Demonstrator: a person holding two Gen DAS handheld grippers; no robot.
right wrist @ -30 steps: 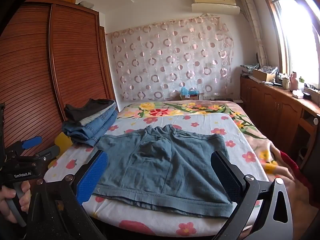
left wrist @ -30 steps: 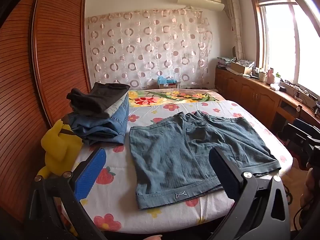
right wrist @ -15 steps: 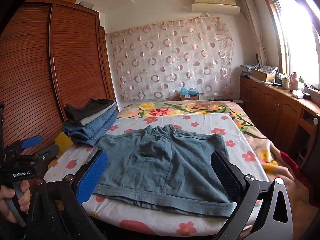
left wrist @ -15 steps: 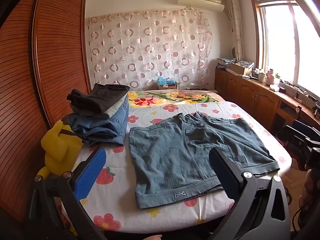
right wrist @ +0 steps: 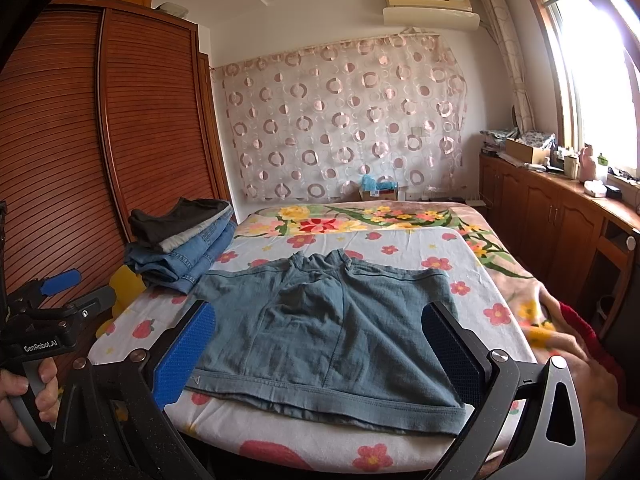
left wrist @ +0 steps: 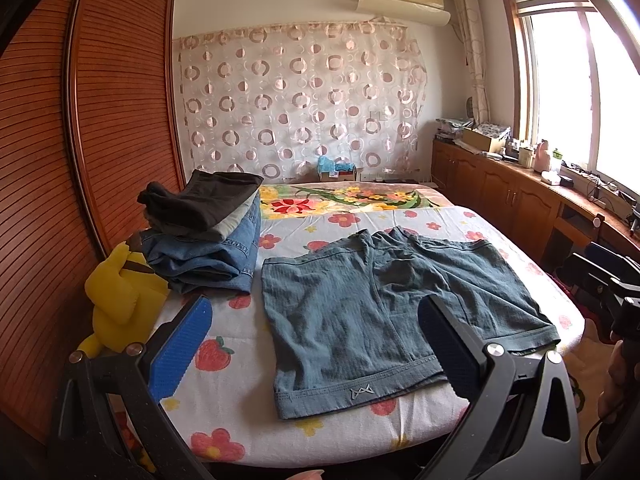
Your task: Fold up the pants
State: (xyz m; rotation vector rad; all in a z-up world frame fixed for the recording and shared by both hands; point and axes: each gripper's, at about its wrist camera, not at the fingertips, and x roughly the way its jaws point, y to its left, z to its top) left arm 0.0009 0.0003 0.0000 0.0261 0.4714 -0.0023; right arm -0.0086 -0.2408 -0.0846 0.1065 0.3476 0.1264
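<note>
A pair of grey-blue shorts (left wrist: 384, 312) lies flat and spread on the flowered bed sheet (left wrist: 224, 360), waistband toward me. It also shows in the right wrist view (right wrist: 328, 328). My left gripper (left wrist: 316, 344) is open and empty, held near the bed's front edge before the shorts. My right gripper (right wrist: 320, 352) is open and empty, also held before the shorts' waistband. The left gripper shows at the left of the right wrist view (right wrist: 44, 320), held in a hand.
A stack of folded clothes (left wrist: 204, 232) sits on the bed's left side by the wooden wardrobe (left wrist: 80, 160). A yellow plush toy (left wrist: 120, 300) lies beside it. Wooden cabinets (left wrist: 520, 200) run along the right under the window.
Both grippers stay almost still; the views shift only slightly. The shorts have not moved.
</note>
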